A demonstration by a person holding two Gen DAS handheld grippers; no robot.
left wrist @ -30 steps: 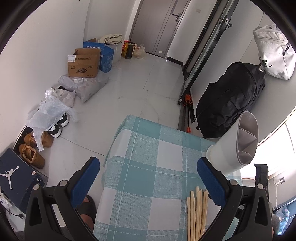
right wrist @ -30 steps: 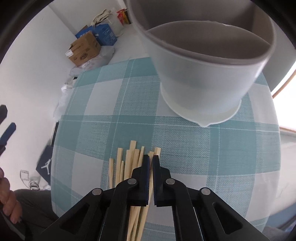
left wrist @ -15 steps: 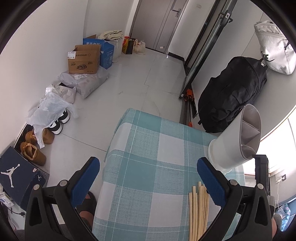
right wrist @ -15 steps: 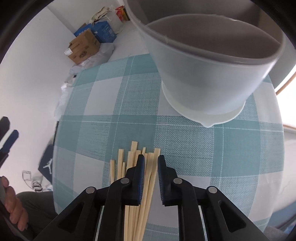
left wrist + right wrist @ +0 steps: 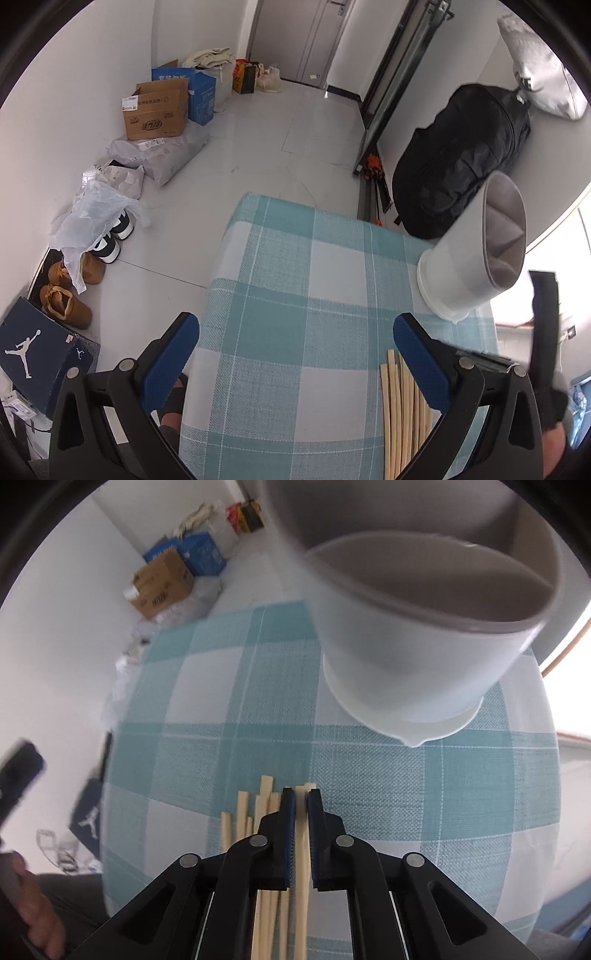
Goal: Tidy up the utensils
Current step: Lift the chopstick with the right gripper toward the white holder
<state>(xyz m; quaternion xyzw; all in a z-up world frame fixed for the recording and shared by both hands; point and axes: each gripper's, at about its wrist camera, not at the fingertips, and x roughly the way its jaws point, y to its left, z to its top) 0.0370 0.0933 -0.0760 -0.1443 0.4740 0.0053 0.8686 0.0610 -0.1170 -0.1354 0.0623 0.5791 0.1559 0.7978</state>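
the table (image 5: 288, 325) with its teal check cloth carries everything. the white holder (image 5: 413, 653) stands at the far right, its divided mouth up so sticks can drop straight in. the chopsticks (image 5: 273, 834) lie in a loose bunch near it. left gripper (image 5: 295, 354) hovers spread wide, holding nothing. right gripper (image 5: 301, 805) is pinching one chopstick (image 5: 303, 845), probably to lift it into the holder.

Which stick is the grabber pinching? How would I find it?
Find the checked table with the big white holder on it. In front of the holder lies a bunch of sticks. The one you want, the pinched stick, is at the bunch's right edge, alone between the right gripper's blue jaws.
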